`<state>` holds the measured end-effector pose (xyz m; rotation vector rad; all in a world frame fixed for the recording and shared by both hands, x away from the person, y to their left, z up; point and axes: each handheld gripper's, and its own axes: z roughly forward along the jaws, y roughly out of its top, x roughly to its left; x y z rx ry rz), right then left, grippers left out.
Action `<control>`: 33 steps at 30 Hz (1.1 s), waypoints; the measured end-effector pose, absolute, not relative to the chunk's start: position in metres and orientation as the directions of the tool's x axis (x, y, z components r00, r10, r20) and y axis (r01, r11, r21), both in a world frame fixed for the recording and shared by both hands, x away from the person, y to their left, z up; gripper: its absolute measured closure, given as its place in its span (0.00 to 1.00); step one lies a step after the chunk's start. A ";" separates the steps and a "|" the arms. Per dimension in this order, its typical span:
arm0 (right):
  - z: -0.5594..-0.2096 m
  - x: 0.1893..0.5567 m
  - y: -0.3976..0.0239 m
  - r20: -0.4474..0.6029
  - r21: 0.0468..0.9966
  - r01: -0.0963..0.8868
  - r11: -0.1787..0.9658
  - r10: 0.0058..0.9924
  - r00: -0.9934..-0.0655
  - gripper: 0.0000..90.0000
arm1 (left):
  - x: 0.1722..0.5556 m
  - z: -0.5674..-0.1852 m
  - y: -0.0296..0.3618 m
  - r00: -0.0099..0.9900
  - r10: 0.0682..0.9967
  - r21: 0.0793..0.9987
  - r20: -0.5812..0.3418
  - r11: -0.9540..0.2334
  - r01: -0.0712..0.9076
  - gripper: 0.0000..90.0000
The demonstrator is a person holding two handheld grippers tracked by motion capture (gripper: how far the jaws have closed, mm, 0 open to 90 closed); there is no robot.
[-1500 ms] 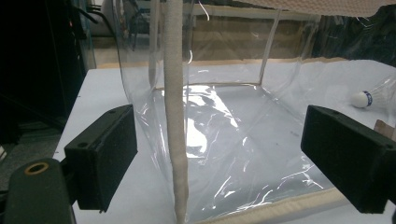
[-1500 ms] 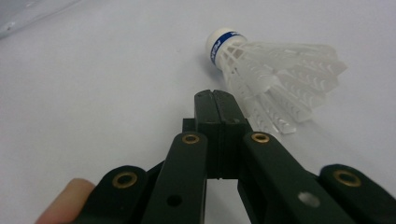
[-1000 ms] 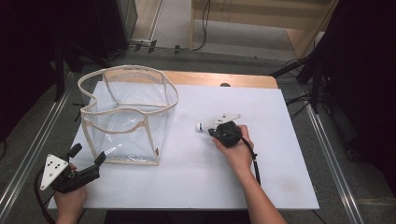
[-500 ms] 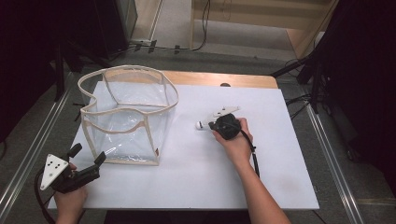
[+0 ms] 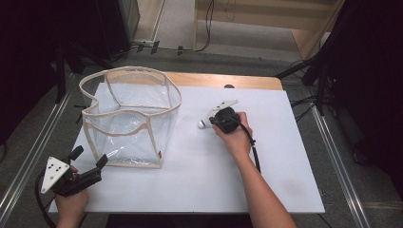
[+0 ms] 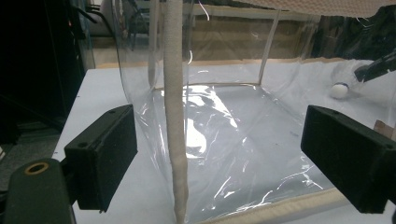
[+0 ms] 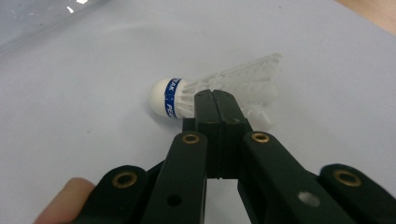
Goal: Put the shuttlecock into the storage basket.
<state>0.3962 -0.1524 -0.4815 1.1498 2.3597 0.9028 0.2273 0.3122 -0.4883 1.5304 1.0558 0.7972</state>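
The shuttlecock lies on the white table, a little to the 3 o'clock side of the clear bag and apart from it. In the high view my right gripper has slid from where it sat a second ago towards 9 o'clock, closer to the bag, and the shuttlecock has travelled with it; its round cork now pokes out at the gripper's 9 o'clock tip. My left gripper has not moved: it waits at the table's 7 o'clock corner, just short of the bag's near bottom edge.

In the left gripper view my two black jaws stand wide apart, released, with the bag's padded corner seam rising between them, nothing pinched. Through the plastic, at 2 o'clock, I can see the shuttlecock resting on the table.

In the right gripper view my jaws are pressed flat together over the shuttlecock's white skirt, the cork with its blue band pointing to 9 o'clock. I judge I am clenched on the skirt, though the jaws cover the pinched spot itself.

My guess is that the shuttlecock belongs in the bag; if so, the carry has begun, and I next need to lift it over the rim.
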 end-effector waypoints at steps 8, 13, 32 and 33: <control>-0.476 0.412 -0.147 -0.031 0.697 0.557 0.451 0.795 -0.605 0.97 | 0.227 -0.488 0.313 0.384 0.922 0.976 -0.047 -0.039 0.214 0.13; -0.473 0.410 -0.148 -0.042 0.702 0.542 0.462 0.787 -0.616 0.97 | 0.228 -0.488 0.313 0.386 0.921 0.976 -0.047 -0.040 0.214 0.13; -0.497 0.424 -0.126 0.072 0.689 0.607 0.396 0.796 -0.601 0.75 | 0.228 -0.488 0.312 0.388 0.920 0.976 -0.046 -0.041 0.213 0.13; -0.497 0.424 -0.124 0.081 0.691 0.609 0.389 0.796 -0.600 0.71 | 0.228 -0.488 0.312 0.389 0.920 0.976 -0.046 -0.041 0.213 0.13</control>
